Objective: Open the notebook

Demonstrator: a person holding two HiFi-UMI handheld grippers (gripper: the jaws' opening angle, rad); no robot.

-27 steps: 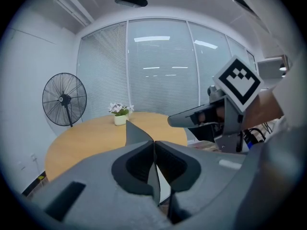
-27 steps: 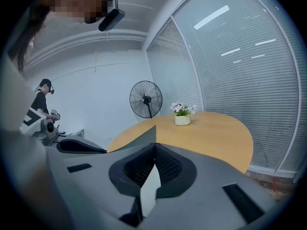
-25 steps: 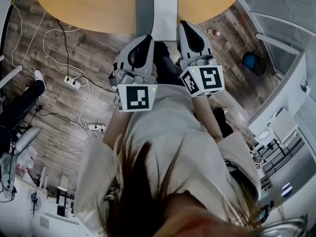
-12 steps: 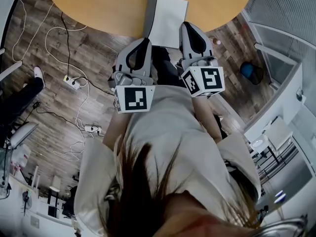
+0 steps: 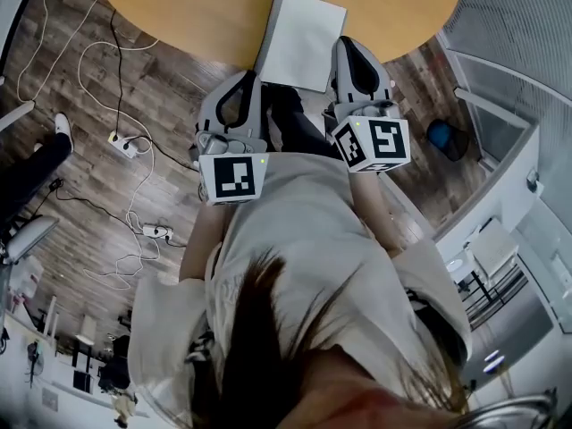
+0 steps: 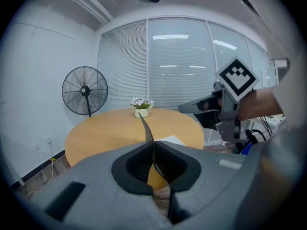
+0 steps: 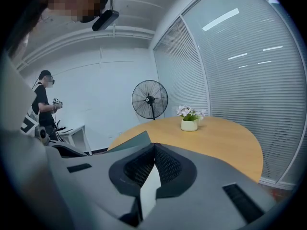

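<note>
The notebook lies at the near edge of the round wooden table [image 5: 179, 7]. Its white page [image 5: 302, 38] faces up, and its grey cover [image 5: 271, 27] stands raised along the page's left side. My left gripper [image 5: 251, 75] is shut on the lower end of that cover; in the left gripper view the cover [image 6: 145, 127] rises edge-on out of the closed jaws [image 6: 152, 143]. My right gripper [image 5: 346, 43] sits at the page's right edge, shut, with a white strip of page [image 7: 149, 186] showing between its jaws [image 7: 154, 145].
A small white flowerpot [image 6: 141, 110] stands at the table's far side, with a standing fan [image 6: 85, 90] behind it and glass walls with blinds. Cables and power strips [image 5: 125, 141] lie on the wooden floor at the left. Another person [image 7: 43, 109] stands by a white desk.
My left gripper has moved left, away from the right one, and the grey cover now looks narrower and more upright. The right gripper stays at the page's right edge.
</note>
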